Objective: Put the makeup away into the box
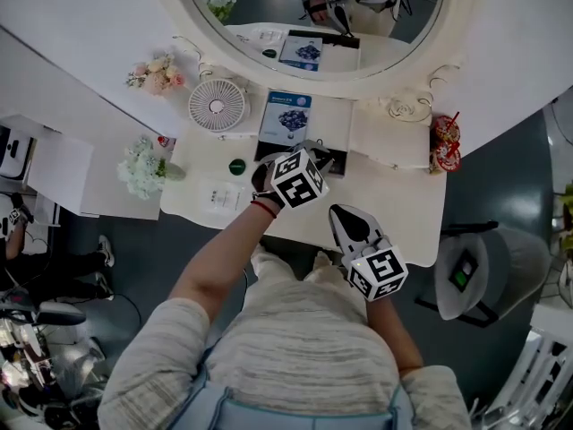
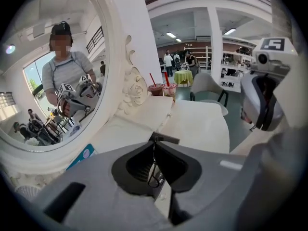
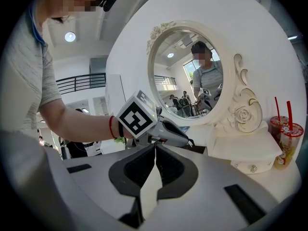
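Note:
A flat black box (image 1: 347, 160) lies on the white vanity table (image 1: 403, 204), in front of a white card with a blue print (image 1: 286, 116). My left gripper (image 1: 320, 161) points down over this box. In the left gripper view its jaws (image 2: 155, 139) are shut on a thin black wire-like makeup tool (image 2: 154, 172); what kind of tool I cannot tell. The right gripper view shows the left gripper (image 3: 188, 142) with its tip just above the black box (image 3: 197, 149). My right gripper (image 1: 345, 211) hangs at the table's front edge, shut (image 3: 155, 148) and holding nothing.
A big round mirror (image 1: 322, 7) stands at the back. Left of the box lie a small green jar (image 1: 236, 166), a white packet (image 1: 218, 197), a small fan (image 1: 217, 104) and white flowers (image 1: 143, 168). Two red drinks (image 1: 445, 141) stand at the right.

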Demonstrator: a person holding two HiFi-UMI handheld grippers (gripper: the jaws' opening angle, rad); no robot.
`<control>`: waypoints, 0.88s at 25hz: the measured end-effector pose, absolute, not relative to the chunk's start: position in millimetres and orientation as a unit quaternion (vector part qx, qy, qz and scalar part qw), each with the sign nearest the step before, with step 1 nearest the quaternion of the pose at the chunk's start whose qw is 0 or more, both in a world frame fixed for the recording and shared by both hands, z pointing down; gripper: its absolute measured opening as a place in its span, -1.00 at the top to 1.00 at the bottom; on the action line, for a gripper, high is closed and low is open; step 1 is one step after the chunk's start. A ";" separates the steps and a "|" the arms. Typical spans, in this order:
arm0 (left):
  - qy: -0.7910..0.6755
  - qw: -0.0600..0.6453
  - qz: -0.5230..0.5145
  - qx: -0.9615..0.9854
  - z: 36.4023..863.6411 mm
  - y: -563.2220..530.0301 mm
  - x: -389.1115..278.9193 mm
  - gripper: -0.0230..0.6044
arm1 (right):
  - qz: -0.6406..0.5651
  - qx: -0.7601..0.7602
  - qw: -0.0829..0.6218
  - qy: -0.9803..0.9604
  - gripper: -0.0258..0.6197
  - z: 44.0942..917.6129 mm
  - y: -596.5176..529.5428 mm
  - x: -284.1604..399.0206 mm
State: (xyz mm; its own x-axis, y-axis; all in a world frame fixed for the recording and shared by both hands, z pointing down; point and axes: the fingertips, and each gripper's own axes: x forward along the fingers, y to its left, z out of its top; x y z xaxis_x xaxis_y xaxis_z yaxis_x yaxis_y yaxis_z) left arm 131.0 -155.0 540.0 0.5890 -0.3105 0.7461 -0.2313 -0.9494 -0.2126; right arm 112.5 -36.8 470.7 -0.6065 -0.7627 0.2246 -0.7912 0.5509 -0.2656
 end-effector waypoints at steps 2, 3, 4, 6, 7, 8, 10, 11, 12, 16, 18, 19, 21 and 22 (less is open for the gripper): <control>0.151 0.069 -0.437 -0.884 544.0 -155.3 132.5 0.85 | 0.173 0.443 0.042 -0.879 0.89 471.1 -35.9 114.3; 0.151 0.079 -0.440 -0.881 545.7 -155.5 133.2 0.85 | 0.173 0.443 0.042 -0.878 0.89 471.3 -35.5 115.3; 0.152 0.087 -0.443 -0.879 547.4 -155.6 134.0 0.84 | 0.174 0.444 0.042 -0.878 0.89 471.5 -35.2 116.3; 0.153 0.098 -0.447 -0.876 550.0 -155.7 135.3 0.84 | 0.174 0.446 0.041 -0.877 0.89 471.7 -35.0 118.4; 0.153 0.101 -0.447 -0.876 550.7 -155.6 135.9 0.84 | 0.175 0.447 0.041 -0.876 0.89 471.7 -35.0 119.3; 0.154 0.101 -0.447 -0.875 551.1 -155.4 136.3 0.84 | 0.175 0.448 0.041 -0.876 0.89 471.6 -35.1 120.1; 0.156 0.100 -0.445 -0.876 551.6 -155.4 136.5 0.84 | 0.175 0.450 0.040 -0.875 0.89 471.4 -35.5 121.5; 0.158 0.100 -0.445 -0.876 551.9 -155.7 136.2 0.84 | 0.175 0.450 0.039 -0.875 0.89 471.5 -35.8 122.0; 0.161 0.100 -0.444 -0.876 552.1 -156.0 135.5 0.84 | 0.175 0.450 0.039 -0.875 0.89 471.6 -36.1 122.4; 0.165 0.089 -0.439 -0.879 553.3 -155.2 132.7 0.84 | 0.175 0.450 0.039 -0.875 0.89 472.0 -36.6 122.2; 0.167 0.080 -0.438 -0.880 554.4 -155.8 131.0 0.83 | 0.175 0.448 0.039 -0.876 0.89 472.0 -37.4 121.1; 0.169 0.077 -0.437 -0.880 554.8 -156.7 130.1 0.83 | 0.175 0.447 0.039 -0.876 0.89 471.8 -38.1 120.4; 0.171 0.073 -0.435 -0.881 554.5 -158.0 129.0 0.83 | 0.175 0.445 0.040 -0.877 0.89 471.6 -39.4 119.1; 0.171 0.072 -0.434 -0.881 553.9 -158.1 128.8 0.82 | 0.175 0.445 0.040 -0.877 0.89 471.7 -39.7 118.6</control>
